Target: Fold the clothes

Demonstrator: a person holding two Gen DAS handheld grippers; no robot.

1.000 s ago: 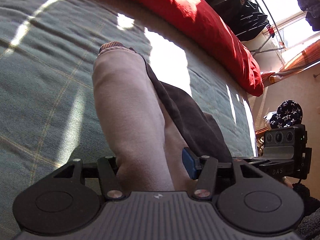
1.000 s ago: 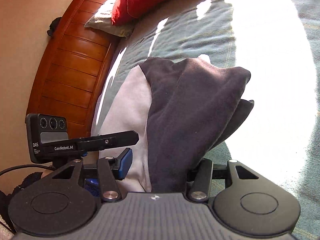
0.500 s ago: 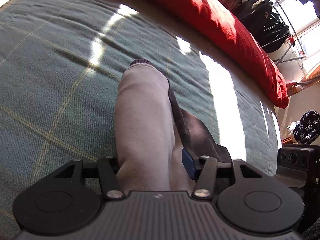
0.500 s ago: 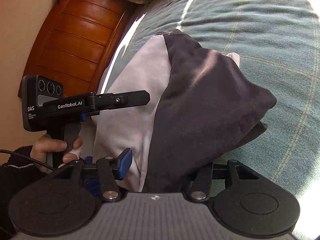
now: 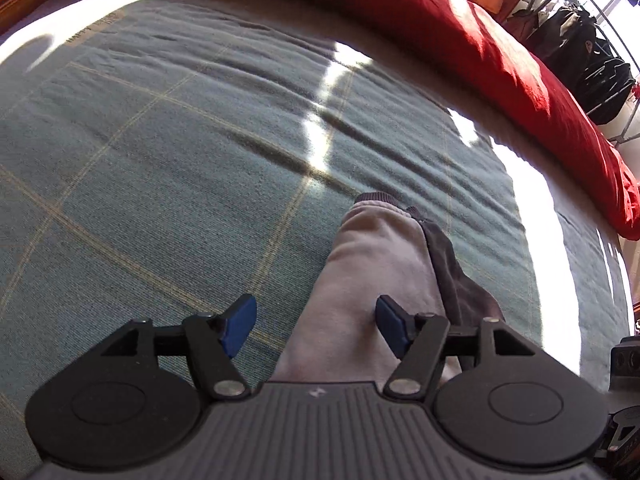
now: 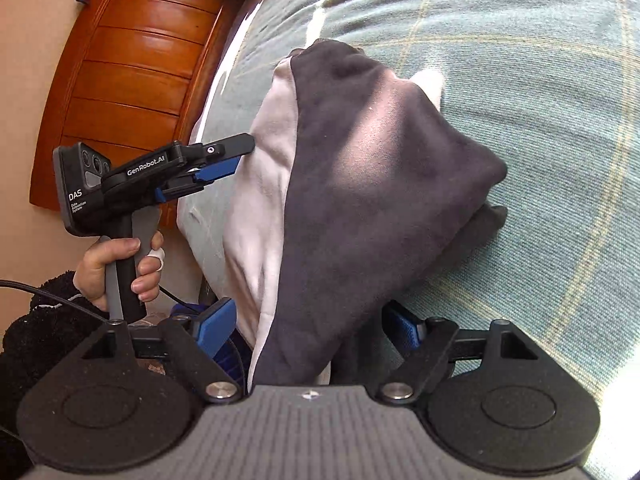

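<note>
Our left tongs (image 5: pixel 316 330) stand spread wide over the pale sleeve of the sweatshirt (image 5: pixel 372 280); our right tongs (image 6: pixel 310 326) gape too, the grey-and-dark garment lying folded between them on the green bed (image 5: pixel 160 152), red quilt (image 5: pixel 480 48) beyond

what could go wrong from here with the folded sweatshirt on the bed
1. Both grippers, left and right, are open with the sweatshirt lying between their fingers; pulling back carelessly might snag it and undo the fold.
2. The dark layer bulges and overhangs at the right edge, so it may slump open on the blanket.
3. The near end seems close to the bed's edge and might slide off.
</note>
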